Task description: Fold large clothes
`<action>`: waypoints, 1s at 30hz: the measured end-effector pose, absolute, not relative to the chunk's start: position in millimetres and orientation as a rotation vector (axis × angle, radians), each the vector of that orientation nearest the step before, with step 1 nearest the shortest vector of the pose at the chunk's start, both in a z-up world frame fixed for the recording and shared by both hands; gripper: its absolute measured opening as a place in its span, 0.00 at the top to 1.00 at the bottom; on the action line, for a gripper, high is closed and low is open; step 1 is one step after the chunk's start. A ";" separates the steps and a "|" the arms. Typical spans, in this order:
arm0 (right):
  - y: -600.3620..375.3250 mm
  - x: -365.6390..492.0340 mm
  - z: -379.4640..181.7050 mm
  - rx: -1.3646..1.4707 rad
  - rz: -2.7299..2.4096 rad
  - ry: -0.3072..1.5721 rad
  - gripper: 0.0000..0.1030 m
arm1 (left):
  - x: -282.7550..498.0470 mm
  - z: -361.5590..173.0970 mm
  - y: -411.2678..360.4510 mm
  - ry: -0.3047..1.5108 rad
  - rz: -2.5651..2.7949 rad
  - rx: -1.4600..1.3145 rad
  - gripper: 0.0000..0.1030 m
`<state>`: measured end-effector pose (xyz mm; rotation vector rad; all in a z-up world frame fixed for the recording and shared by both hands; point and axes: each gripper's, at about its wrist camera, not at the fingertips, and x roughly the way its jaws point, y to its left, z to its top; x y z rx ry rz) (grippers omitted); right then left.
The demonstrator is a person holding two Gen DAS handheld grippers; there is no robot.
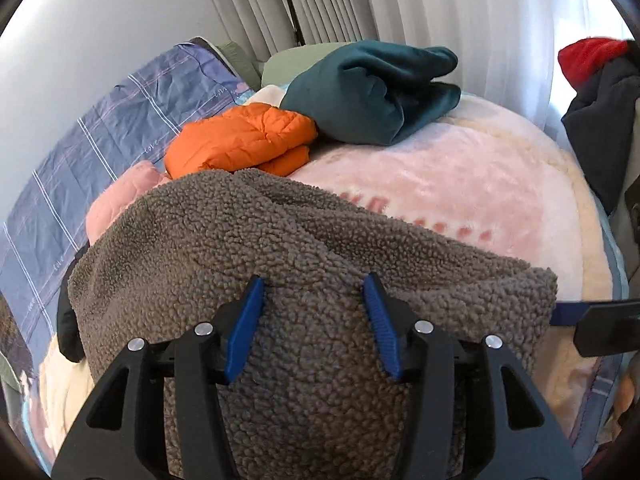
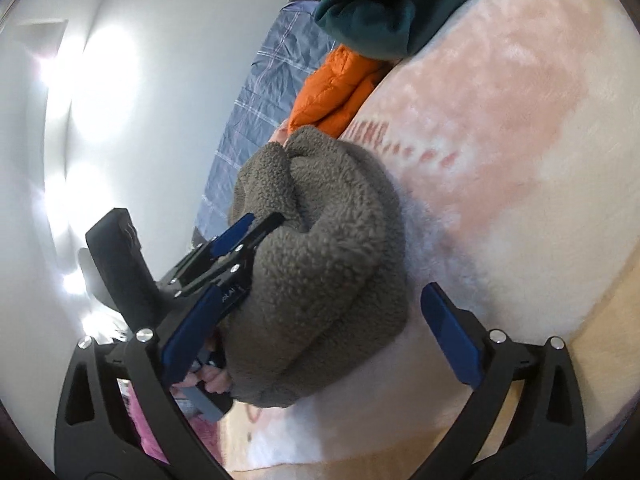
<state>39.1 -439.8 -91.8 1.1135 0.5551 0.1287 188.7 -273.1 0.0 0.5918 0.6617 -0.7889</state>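
Left tool (image 2: 256,224) is pinching the grey fleece (image 1: 280,280) while right tool (image 2: 312,344) is hanging spread; best flattening evenly on the bed (image 2: 520,160).

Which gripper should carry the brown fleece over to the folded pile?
Left. The left gripper looks clamped on the bundled brown fleece. The right gripper stands wide open, pads off the fabric. The pile, orange jacket and teal garment, lies beyond.

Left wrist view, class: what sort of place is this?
Most likely a bedroom: a bed under a plush pink blanket, a checked blue sheet beside it, and pleated curtains behind.
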 end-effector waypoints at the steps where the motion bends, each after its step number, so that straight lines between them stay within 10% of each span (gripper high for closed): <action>1: -437.2 41.2 -95.4 1.130 0.146 0.570 0.02 | 191.2 0.8 -268.5 0.666 -0.800 0.571 0.49; 19: -427.0 97.3 -114.2 1.208 0.159 0.612 0.02 | 203.8 4.7 -247.1 0.689 -0.874 0.433 0.49; 30: -420.7 85.3 -103.6 1.079 0.160 0.602 0.24 | 207.8 9.9 -238.5 0.714 -0.968 0.357 0.28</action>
